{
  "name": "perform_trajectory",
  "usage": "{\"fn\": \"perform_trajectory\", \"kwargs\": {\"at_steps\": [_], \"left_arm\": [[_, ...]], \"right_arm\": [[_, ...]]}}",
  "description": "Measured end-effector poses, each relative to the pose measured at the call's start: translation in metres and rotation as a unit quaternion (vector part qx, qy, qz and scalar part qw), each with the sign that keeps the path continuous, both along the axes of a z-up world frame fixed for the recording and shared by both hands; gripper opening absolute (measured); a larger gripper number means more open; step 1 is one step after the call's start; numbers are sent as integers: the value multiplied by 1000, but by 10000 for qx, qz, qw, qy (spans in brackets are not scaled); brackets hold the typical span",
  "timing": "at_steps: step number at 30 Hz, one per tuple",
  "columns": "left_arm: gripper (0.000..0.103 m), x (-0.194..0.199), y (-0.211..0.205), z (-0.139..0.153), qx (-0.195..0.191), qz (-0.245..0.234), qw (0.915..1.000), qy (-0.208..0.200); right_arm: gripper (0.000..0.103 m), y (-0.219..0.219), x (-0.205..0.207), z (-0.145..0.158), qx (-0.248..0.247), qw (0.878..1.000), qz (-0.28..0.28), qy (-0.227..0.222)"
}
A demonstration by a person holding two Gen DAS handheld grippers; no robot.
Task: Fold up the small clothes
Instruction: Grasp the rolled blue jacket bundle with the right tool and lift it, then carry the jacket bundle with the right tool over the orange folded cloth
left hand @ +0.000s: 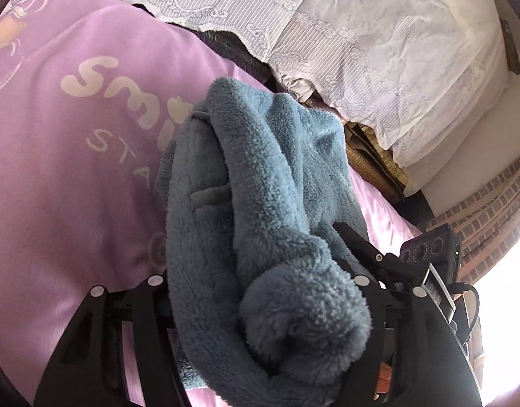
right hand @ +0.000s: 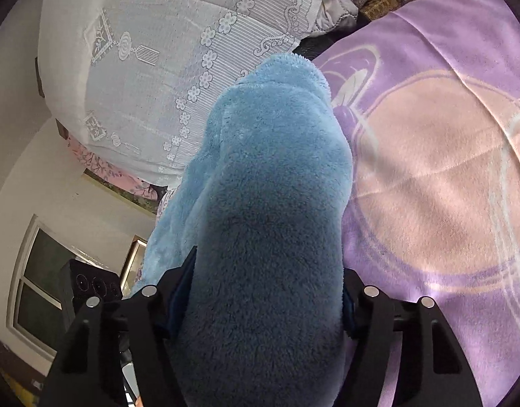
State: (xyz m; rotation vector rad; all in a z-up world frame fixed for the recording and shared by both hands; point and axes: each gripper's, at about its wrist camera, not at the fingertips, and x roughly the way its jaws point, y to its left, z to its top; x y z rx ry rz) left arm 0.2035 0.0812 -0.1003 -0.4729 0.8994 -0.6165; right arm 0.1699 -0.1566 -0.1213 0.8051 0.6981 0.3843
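A small blue fleece garment (left hand: 260,210) is bunched between the fingers of my left gripper (left hand: 260,308), which is shut on it above the purple blanket (left hand: 63,176). The same blue fleece garment (right hand: 270,210) fills the space between the fingers of my right gripper (right hand: 260,308), which is shut on it; the cloth hangs forward and hides the fingertips. The other gripper's camera housing (left hand: 429,247) shows at the right of the left wrist view, and at the lower left of the right wrist view (right hand: 90,288).
The purple blanket (right hand: 446,169) with a pink print covers the bed. A white lace-covered pillow (left hand: 378,51) lies at the bed's far edge, also in the right wrist view (right hand: 151,68). A brick wall (left hand: 490,210) and a window (right hand: 39,291) are beyond the bed.
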Motion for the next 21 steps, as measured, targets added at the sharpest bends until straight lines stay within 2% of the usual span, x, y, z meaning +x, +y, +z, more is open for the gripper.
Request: {"fn": "perform_trajectory", "kwargs": {"at_steps": [9, 14, 21], "left_arm": [[59, -67, 22, 4, 58, 200, 9997, 120], [59, -118, 46, 1, -10, 411, 9989, 239], [59, -184, 81, 9, 83, 648, 9977, 202]], "right_arm": [[69, 21, -59, 2, 113, 9997, 205, 103], [69, 46, -100, 3, 14, 9990, 413, 141], [69, 88, -155, 9, 5, 9970, 755, 140]]}}
